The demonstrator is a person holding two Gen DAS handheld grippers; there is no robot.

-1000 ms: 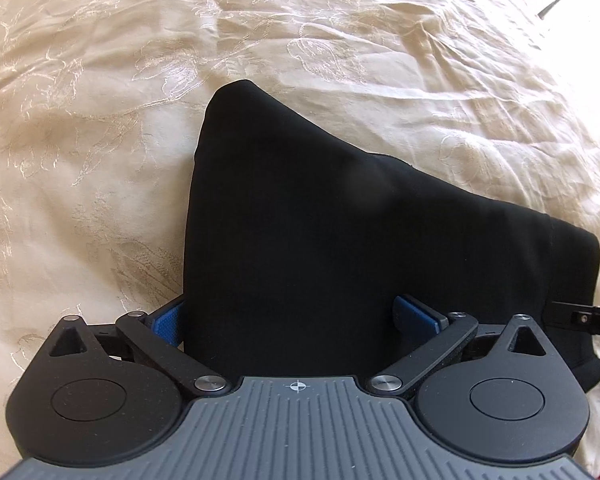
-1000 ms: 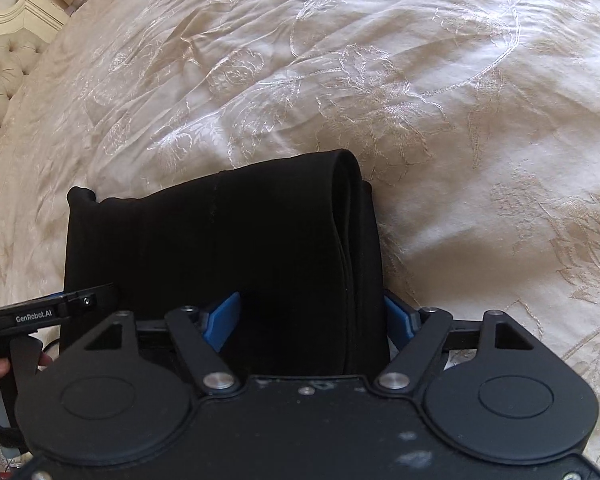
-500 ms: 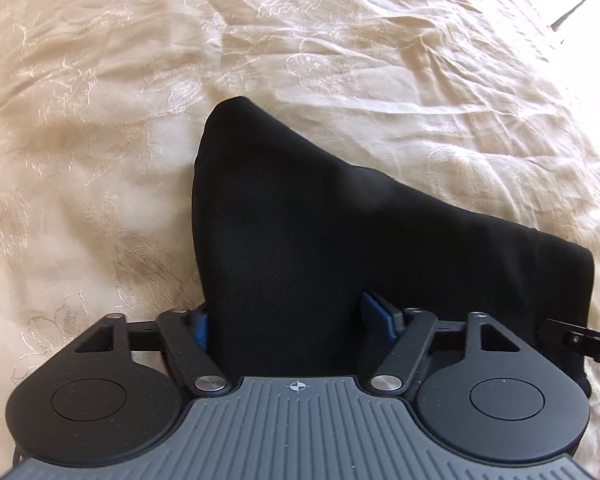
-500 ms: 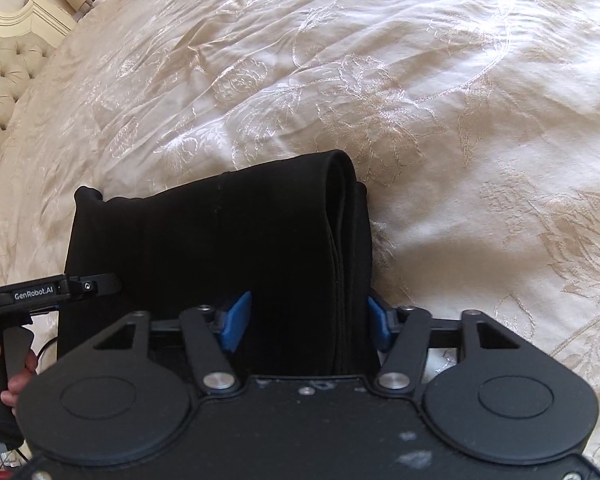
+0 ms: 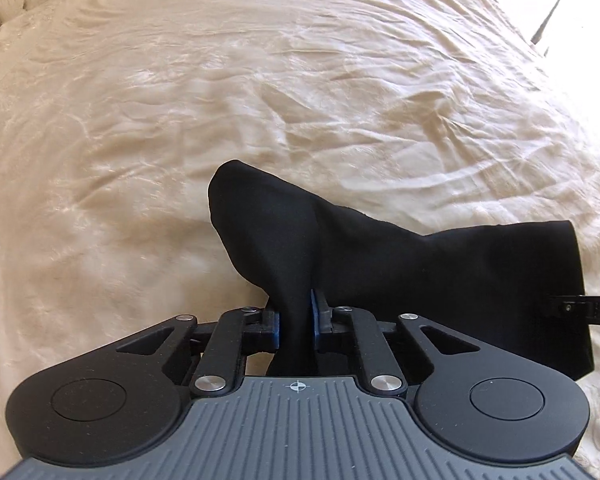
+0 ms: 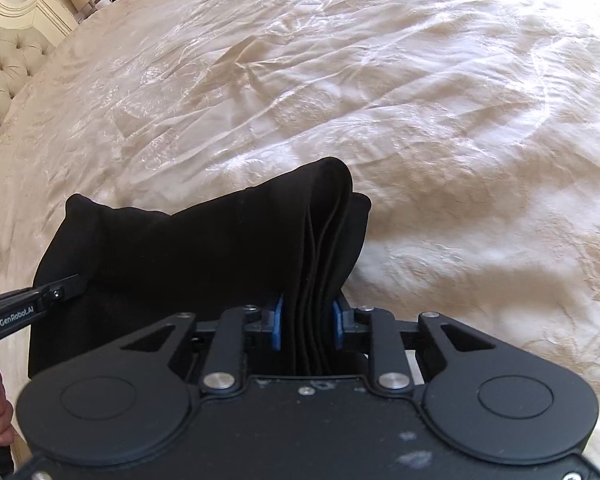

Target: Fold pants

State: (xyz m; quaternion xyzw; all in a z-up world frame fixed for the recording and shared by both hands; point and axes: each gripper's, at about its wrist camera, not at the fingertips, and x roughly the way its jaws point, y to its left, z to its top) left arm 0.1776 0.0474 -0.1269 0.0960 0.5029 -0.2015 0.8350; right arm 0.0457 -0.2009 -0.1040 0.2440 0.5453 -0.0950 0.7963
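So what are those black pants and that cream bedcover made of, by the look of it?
The black pants look like a matte, soft knit or jersey: no sheen, limp draping, thin stacked layers at the right claw. The cream bedcover looks like satin-like woven fabric: glossy highlights, raised floral stitching, sharp creases. Exact fibres can't be told.

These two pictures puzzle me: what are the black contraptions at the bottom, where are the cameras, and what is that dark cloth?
No robot here: a person holds two hand-held pincers, each with a camera looking forward along its fingers. One picture comes from the left gripper, the other from the right gripper. Both blue-padded pincers are clamped shut on the black folded pants, at opposite ends. The right one pinches several stacked layers. Underneath lies a cream embroidered bedspread, with a tufted headboard beyond.
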